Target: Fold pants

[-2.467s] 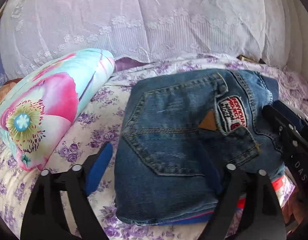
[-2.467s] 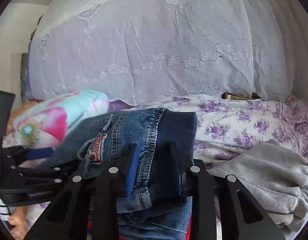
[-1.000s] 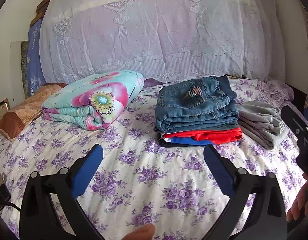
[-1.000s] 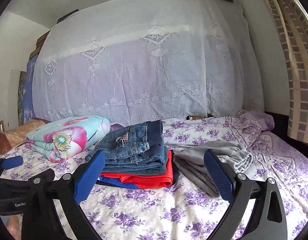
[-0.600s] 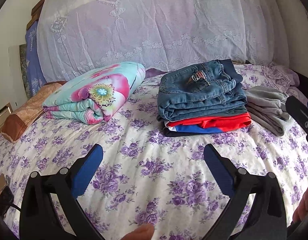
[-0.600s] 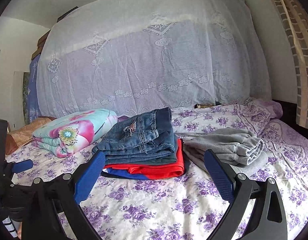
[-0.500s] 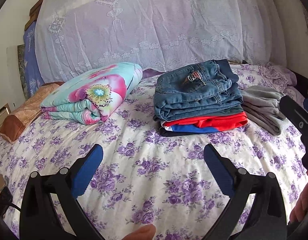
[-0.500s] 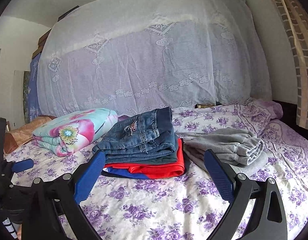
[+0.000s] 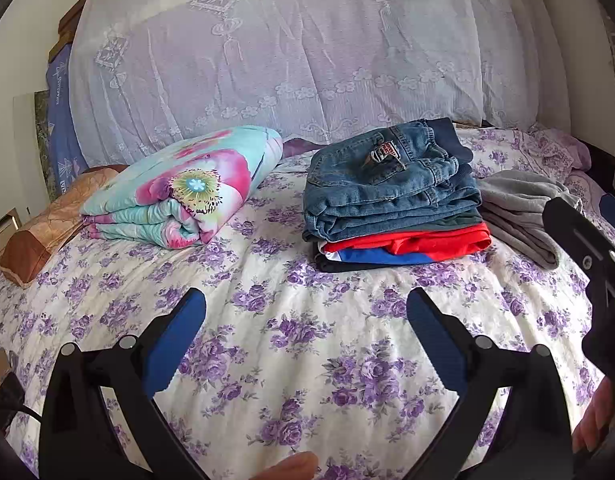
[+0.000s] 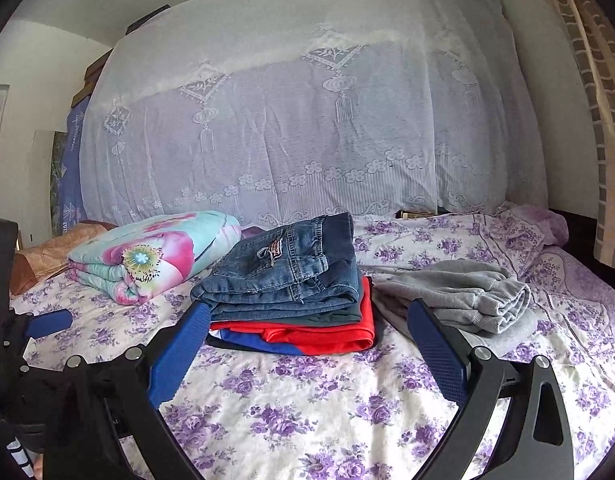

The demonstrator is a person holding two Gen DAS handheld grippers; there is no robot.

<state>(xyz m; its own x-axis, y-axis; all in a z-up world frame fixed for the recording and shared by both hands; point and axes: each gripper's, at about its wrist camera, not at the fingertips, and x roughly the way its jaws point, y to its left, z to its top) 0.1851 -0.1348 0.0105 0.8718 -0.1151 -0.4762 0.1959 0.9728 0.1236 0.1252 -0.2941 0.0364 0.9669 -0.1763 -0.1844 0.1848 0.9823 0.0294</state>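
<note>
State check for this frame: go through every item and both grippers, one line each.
Jeans: folded, top of the stack.
Red garment: folded, under the jeans.
Blue garment: folded, beneath the red one.
Grey garment: loosely bunched, beside the stack.
Floral blanket: folded.
Left gripper: open, empty.
Right gripper: open, empty.

The folded blue denim pants (image 9: 391,196) lie on top of a stack, over a folded red garment (image 9: 411,242) and a folded blue garment (image 9: 371,257), all on the bed with the purple-flowered sheet (image 9: 275,320). Left of the stack, apart from it, lies a folded floral quilt (image 9: 183,196). Just right of the stack lies a crumpled grey sweatshirt (image 9: 519,208). Behind them all stands a white lace cover (image 9: 291,60). A brown pillow (image 9: 39,228) lies left of the quilt.
</note>
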